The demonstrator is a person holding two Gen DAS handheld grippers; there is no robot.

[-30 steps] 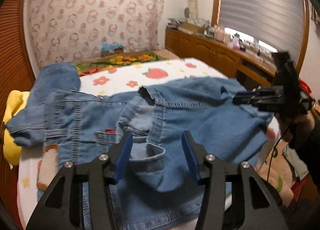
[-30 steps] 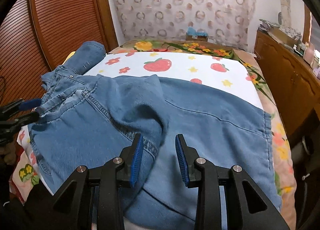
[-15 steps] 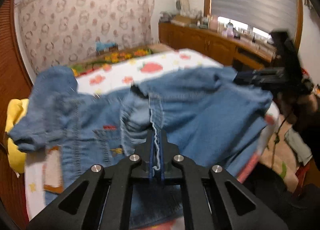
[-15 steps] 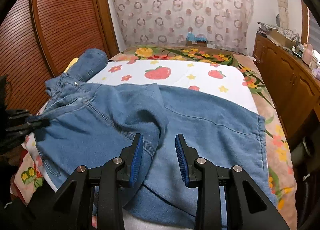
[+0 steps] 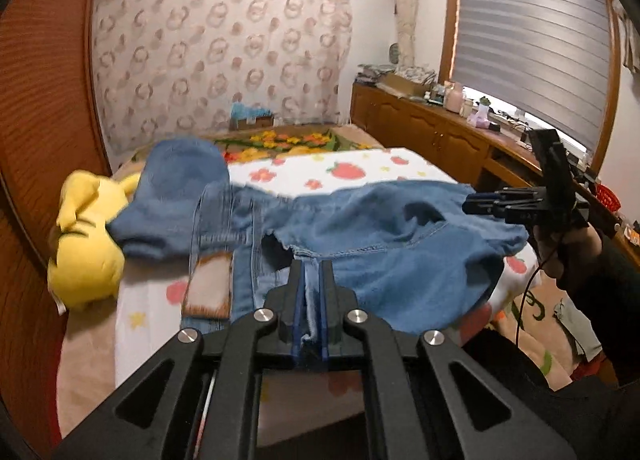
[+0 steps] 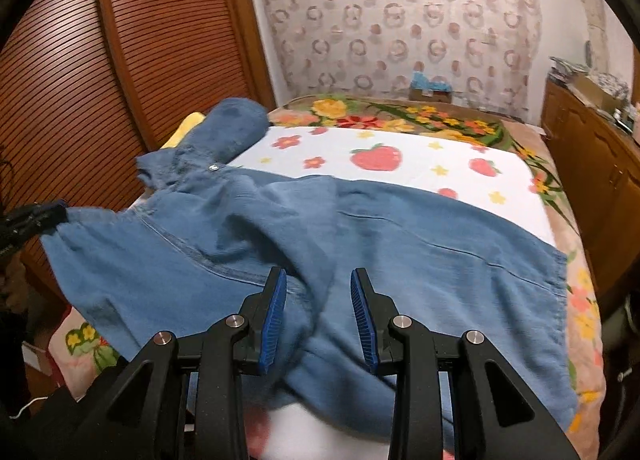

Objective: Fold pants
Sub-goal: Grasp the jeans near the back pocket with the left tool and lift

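Blue jeans [image 5: 400, 260] lie spread across the bed, one leg end bunched at the far left. My left gripper [image 5: 311, 266] is shut on a denim edge near the waist and holds it lifted off the sheet. The right wrist view shows the same gripper [image 6: 52, 214] at the left edge, pinching the jeans [image 6: 400, 252]. My right gripper [image 6: 318, 274] stands open just over a raised fold of denim near the bed's front edge, its blue pads clear of the cloth. It also appears at the right of the left wrist view, as the right gripper [image 5: 474, 206] in a person's hand [image 5: 568, 248].
A yellow plush toy [image 5: 84, 244] lies at the bed's left side by the slatted wooden door [image 6: 80, 60]. A white strawberry-print sheet [image 6: 400, 164] covers the bed. A wooden cabinet [image 5: 432, 136] with clutter on top runs along the right wall.
My left gripper went from open to shut on the denim edge, then drew back and up, pulling the cloth with it. The right gripper stayed open and shifted a little.
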